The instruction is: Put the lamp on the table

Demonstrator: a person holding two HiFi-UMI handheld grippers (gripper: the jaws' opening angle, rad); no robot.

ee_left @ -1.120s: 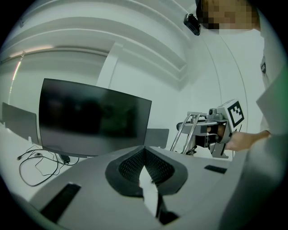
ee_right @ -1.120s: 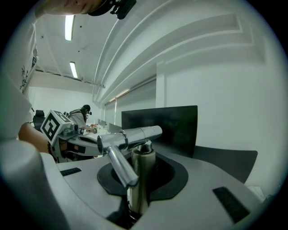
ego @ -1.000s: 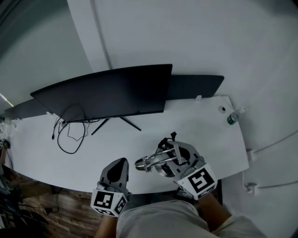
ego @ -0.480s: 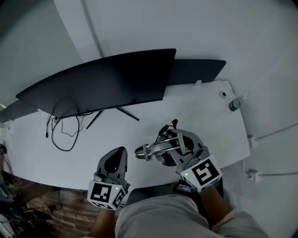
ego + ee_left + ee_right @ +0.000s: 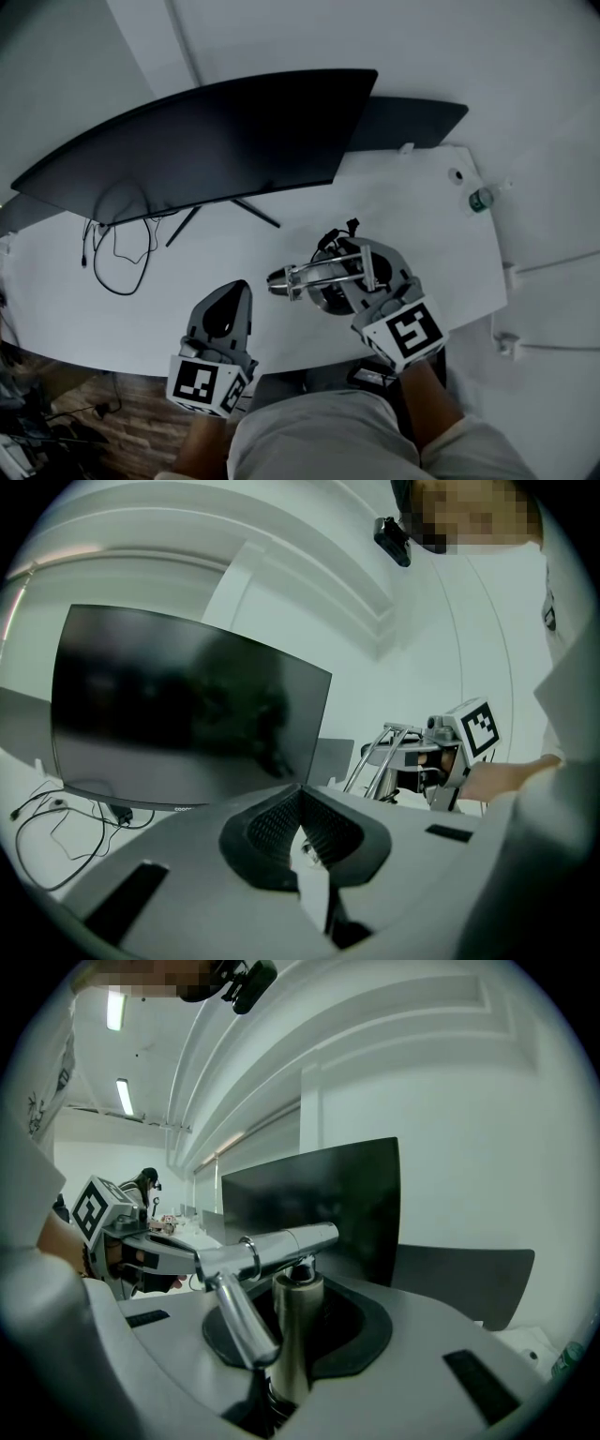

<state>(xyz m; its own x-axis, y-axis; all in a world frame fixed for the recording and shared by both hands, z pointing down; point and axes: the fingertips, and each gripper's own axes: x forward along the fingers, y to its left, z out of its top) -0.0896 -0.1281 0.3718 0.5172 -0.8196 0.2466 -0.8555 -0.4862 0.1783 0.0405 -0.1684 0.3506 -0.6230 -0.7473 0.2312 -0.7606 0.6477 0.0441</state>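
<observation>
A chrome desk lamp (image 5: 319, 276) with a round base and a folded metal arm hangs over the front part of the white table (image 5: 427, 220). My right gripper (image 5: 361, 281) is shut on its upright post (image 5: 296, 1330), and the lamp's arm (image 5: 272, 1249) crosses just above the jaws. Whether the base touches the table I cannot tell. My left gripper (image 5: 230, 309) sits to the lamp's left near the table's front edge, jaws together with nothing in them (image 5: 302, 829). The lamp (image 5: 382, 757) and the right gripper (image 5: 448, 754) also show in the left gripper view.
A wide curved monitor (image 5: 206, 141) stands at the back of the table, with a second dark screen (image 5: 412, 122) behind its right end. Loose black cables (image 5: 117, 253) lie at the left. A small green bottle (image 5: 481, 199) stands at the right corner.
The right gripper has carried the lamp a little farther in over the table. The left gripper has kept its place beside it. The head view has shifted slightly.
</observation>
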